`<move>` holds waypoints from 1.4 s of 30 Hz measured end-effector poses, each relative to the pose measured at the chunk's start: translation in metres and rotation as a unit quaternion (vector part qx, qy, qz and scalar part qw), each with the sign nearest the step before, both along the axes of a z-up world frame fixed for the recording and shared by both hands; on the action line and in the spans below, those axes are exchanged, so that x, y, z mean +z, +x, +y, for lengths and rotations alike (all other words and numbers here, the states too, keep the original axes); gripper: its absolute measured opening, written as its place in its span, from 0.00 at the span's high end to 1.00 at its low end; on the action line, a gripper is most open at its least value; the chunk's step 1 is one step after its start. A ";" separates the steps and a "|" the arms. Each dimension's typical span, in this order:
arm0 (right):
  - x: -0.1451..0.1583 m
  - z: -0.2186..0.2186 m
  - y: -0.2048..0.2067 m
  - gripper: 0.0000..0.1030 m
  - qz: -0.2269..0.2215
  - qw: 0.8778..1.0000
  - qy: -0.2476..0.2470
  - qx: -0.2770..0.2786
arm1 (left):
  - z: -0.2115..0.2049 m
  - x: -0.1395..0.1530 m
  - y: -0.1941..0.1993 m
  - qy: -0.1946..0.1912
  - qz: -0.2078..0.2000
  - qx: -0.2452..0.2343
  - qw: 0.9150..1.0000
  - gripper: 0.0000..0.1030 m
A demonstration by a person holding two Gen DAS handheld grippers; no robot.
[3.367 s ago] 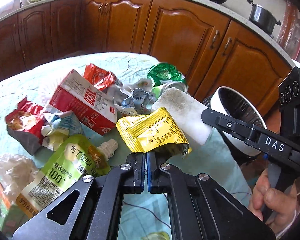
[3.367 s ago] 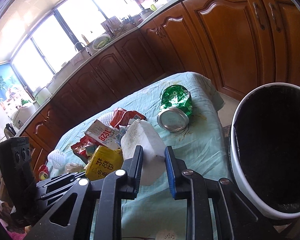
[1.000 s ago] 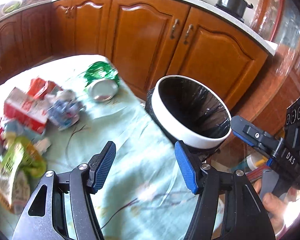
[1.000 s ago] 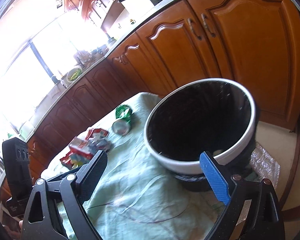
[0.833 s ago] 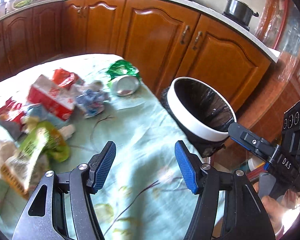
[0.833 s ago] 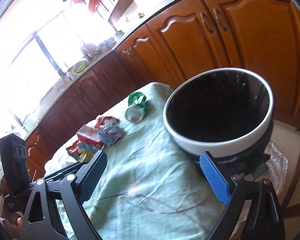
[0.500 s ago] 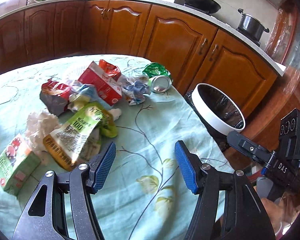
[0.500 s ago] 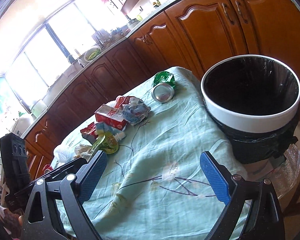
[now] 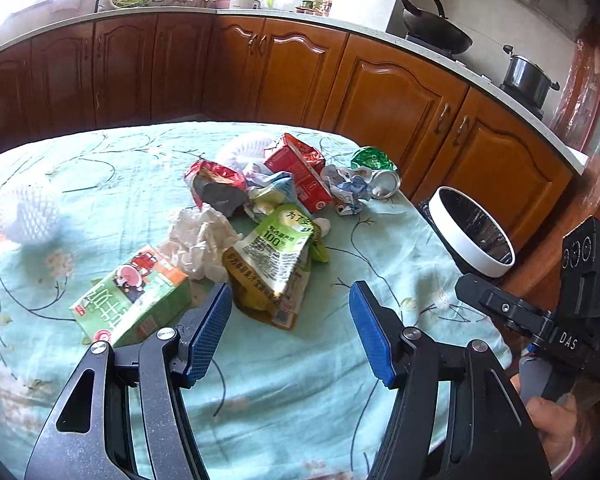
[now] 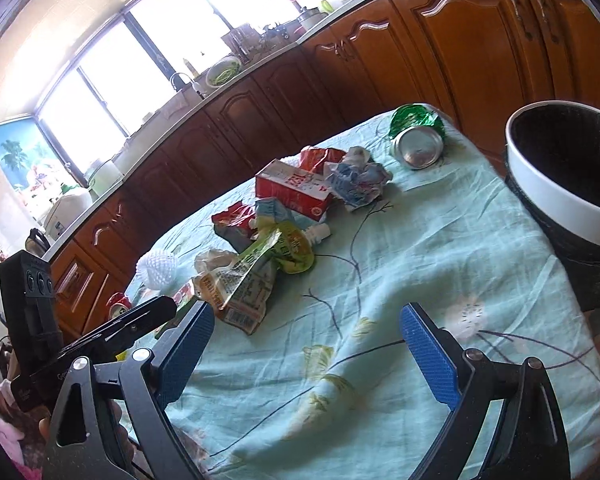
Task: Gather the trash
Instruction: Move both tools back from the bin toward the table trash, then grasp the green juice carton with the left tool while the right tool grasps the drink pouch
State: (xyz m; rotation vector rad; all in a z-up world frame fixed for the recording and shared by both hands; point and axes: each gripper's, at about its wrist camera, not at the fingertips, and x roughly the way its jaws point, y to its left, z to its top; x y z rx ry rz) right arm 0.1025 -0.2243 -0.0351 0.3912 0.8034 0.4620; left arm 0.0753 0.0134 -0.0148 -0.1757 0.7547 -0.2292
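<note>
Both the left tongs (image 9: pixel 290 328) and right tongs (image 10: pixel 304 356) gaped wide, holding nothing, above the desk (image 9: pixel 300 400). Beyond lay the trash pile (image 9: pixel 268 216); the bin (image 10: pixel 560 176) stood at the desk's right edge.

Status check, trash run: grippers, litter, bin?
Left hand-held gripper and right hand-held gripper open, empty. Litter pile remains on the table. White-rimmed black-lined bin at table edge, unobstructed.
</note>
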 end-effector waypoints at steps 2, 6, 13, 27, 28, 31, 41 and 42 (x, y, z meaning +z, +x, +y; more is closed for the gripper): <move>-0.003 0.009 0.004 0.08 0.009 1.000 0.006 0.009 | 0.010 0.001 -0.001 0.001 0.000 0.002 1.000 0.40; -0.009 0.023 0.015 0.08 0.024 0.999 0.018 0.022 | 0.029 0.002 0.001 -0.005 0.005 -0.009 1.000 0.39; -0.023 0.040 0.038 0.09 0.062 0.996 0.056 0.031 | 0.055 0.004 0.005 0.049 0.004 -0.027 0.998 0.29; -0.044 0.075 0.072 0.31 0.097 0.993 0.059 0.034 | 0.084 -0.028 0.029 0.096 0.046 -0.054 0.993 0.24; -0.044 0.078 0.073 0.38 0.094 0.994 0.054 0.033 | 0.082 -0.032 0.030 0.099 0.052 -0.060 0.992 0.24; -0.048 0.080 0.077 0.66 0.101 0.993 0.046 0.036 | 0.078 -0.041 0.032 0.117 0.059 -0.056 0.990 0.24; -0.022 0.040 0.049 0.74 0.040 0.999 0.002 0.036 | 0.056 -0.036 0.030 0.083 0.061 -0.046 0.994 0.48; -0.018 0.034 0.046 0.74 0.032 0.999 -0.004 0.033 | 0.050 -0.036 0.029 0.082 0.060 -0.049 0.994 0.48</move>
